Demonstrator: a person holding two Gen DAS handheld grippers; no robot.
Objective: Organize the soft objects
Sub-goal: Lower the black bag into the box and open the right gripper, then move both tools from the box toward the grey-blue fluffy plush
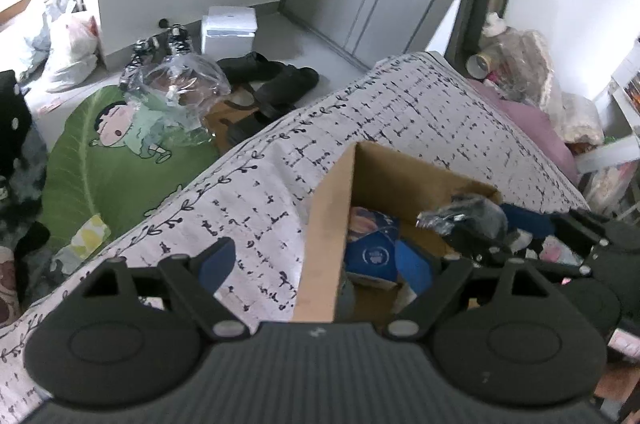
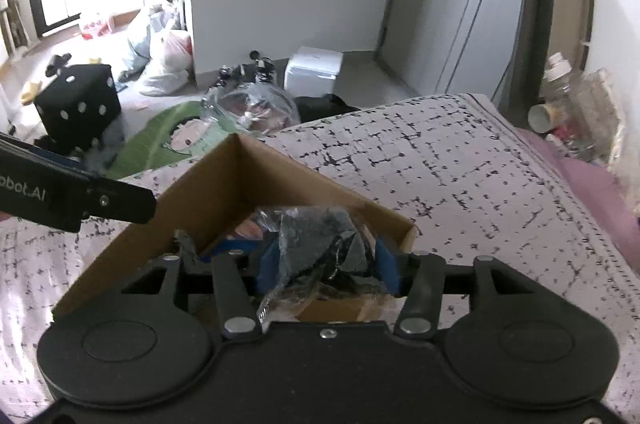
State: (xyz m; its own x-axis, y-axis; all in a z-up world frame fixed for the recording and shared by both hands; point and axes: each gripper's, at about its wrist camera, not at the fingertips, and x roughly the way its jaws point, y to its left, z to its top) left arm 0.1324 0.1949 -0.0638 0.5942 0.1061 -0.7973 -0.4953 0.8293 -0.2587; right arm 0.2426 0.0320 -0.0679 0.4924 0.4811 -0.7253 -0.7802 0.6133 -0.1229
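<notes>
An open cardboard box (image 1: 332, 207) (image 2: 224, 183) sits on a bed with a white, black-patterned sheet (image 1: 260, 183) (image 2: 440, 163). A dark soft item in a clear plastic bag (image 2: 320, 244) (image 1: 464, 220) lies over the box's near edge, between the blue pads of my right gripper (image 2: 326, 264). The jaws stand a little wider than the bag and I see no squeeze. My left gripper (image 1: 316, 264) is open wide, with the box's left wall between its fingers but untouched. Blue-and-white packets (image 1: 372, 248) lie inside the box.
On the floor beyond the bed lie a green leaf-shaped cushion (image 1: 100, 163), a clear plastic bag (image 1: 180, 79), black shoes (image 1: 272, 75), a white box (image 1: 228, 27) and a black dotted cube (image 2: 80, 103). A pink pillow (image 1: 532, 127) and bagged clutter crowd the right.
</notes>
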